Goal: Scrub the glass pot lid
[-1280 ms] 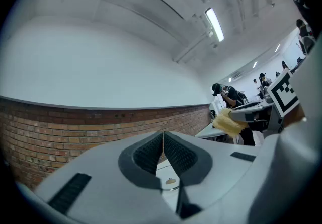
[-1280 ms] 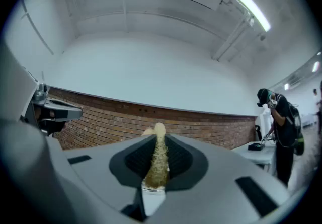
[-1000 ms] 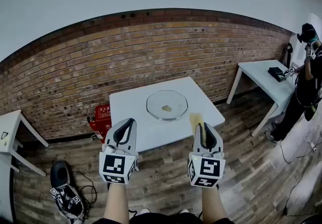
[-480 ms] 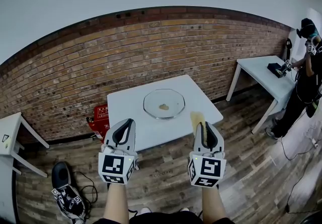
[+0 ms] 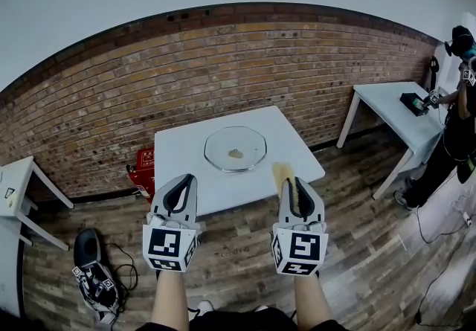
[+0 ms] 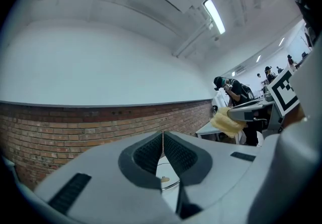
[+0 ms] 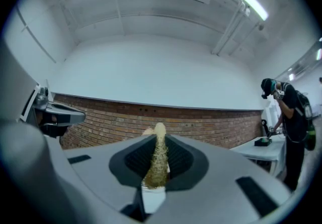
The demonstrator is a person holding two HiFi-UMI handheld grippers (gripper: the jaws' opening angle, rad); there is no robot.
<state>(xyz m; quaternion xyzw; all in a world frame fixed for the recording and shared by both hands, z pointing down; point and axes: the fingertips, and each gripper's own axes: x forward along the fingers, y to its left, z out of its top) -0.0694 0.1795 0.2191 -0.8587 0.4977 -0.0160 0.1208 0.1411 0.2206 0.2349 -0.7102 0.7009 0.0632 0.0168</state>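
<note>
The glass pot lid [image 5: 236, 149], clear and round with a small brownish centre, lies flat on the white counter [image 5: 178, 173]. Nearer, the right hand-held gripper [image 5: 291, 190] clamps a yellow sponge [image 5: 281, 173]; the left hand-held gripper [image 5: 181, 187] is closed, empty.

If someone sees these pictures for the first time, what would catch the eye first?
The glass pot lid lying alone on the white table before the brick wall stands out first. Nearer, the right gripper pinches a yellow sponge, while the left gripper is shut and empty.
</note>
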